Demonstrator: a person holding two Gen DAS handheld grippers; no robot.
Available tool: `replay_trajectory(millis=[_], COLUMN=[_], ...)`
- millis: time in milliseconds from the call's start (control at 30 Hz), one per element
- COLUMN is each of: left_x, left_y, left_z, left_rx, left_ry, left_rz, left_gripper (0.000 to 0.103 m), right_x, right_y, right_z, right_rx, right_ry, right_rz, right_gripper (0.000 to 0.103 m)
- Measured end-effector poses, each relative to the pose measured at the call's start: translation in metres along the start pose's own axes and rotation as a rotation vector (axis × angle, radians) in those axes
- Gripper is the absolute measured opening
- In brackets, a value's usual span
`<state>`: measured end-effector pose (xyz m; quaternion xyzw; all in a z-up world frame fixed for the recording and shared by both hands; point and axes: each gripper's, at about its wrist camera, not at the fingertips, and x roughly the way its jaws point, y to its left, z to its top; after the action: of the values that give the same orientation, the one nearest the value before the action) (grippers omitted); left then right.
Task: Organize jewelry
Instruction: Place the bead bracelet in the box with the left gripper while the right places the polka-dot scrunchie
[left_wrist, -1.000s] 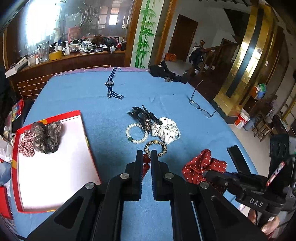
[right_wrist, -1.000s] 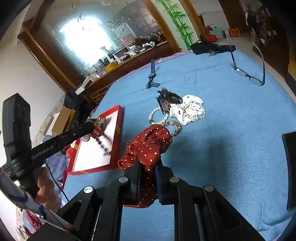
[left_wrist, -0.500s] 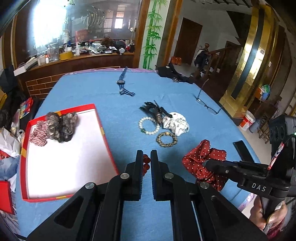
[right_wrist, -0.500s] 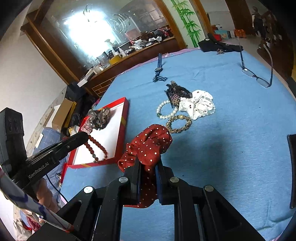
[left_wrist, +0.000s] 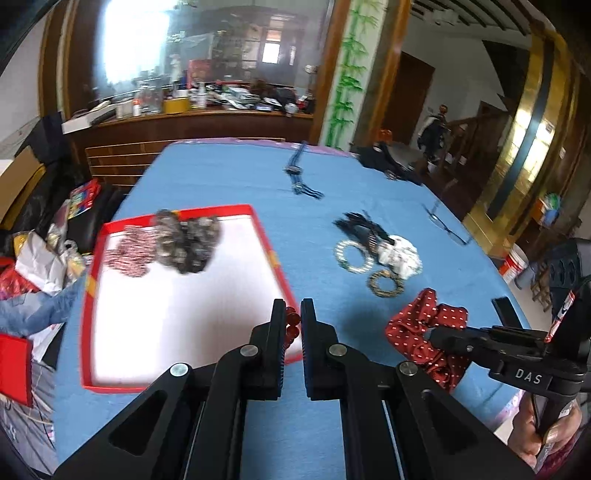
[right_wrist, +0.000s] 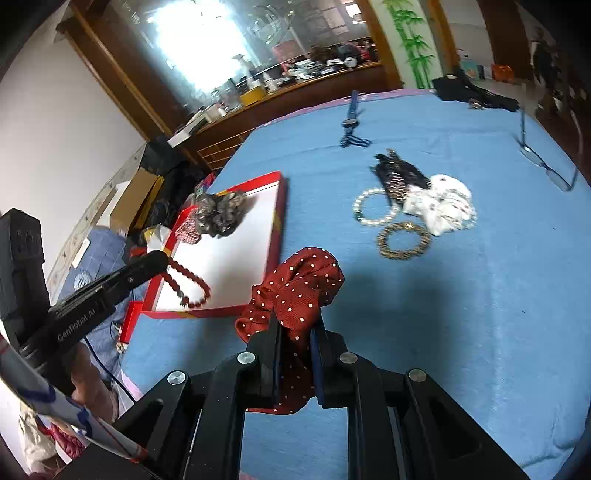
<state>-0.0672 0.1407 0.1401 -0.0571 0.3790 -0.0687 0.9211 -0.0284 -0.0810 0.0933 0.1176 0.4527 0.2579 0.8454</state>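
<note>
Since a second ago, the left claw (left_wrist: 293, 325) has carried the string of dark red round beads (right_wrist: 190, 284) from ahead of the loose pile to above the near right corner of the shallow red-rimmed white-floored tray (right_wrist: 277, 206). Its jaws are clenched on the top of the string, which dangles over the white floor just ahead of the tips. The right claw (right_wrist: 295, 332) grasps the dark red white-dotted fabric scrunchie (right_wrist: 299, 284), held above the blue tablecloth (right_wrist: 480, 295), to the right of the tray. Step in hand: depositing the beads. Judged next move: lower, then part the left jaws over bare floor, near of the grey scrunchie (left_wrist: 186, 240). Remaining ahead of the right claw: pearl bracelet (right_wrist: 373, 208), bronze bead bracelet (right_wrist: 404, 240).
</note>
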Motion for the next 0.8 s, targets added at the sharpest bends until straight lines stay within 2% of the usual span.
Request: replay_trajectory(millis=[367, 800], left_x=[0.008, 0.082], left_y=[0.080, 0.150], left_z=[0.012, 0.041], left_rx=[-0.096, -0.193], left_ry=[0.018, 0.103], left_rz=[0.083, 0.153], left_gripper=[0.007, 0.007], right_x=[0.048, 0.153], right_y=[0.054, 0.087], right_z=[0.043, 0.121], right_rx=[-0.100, -0.125], right_ry=[0.036, 0.067], right_rz=[0.000, -0.075], right_gripper=[0.016, 0.016])
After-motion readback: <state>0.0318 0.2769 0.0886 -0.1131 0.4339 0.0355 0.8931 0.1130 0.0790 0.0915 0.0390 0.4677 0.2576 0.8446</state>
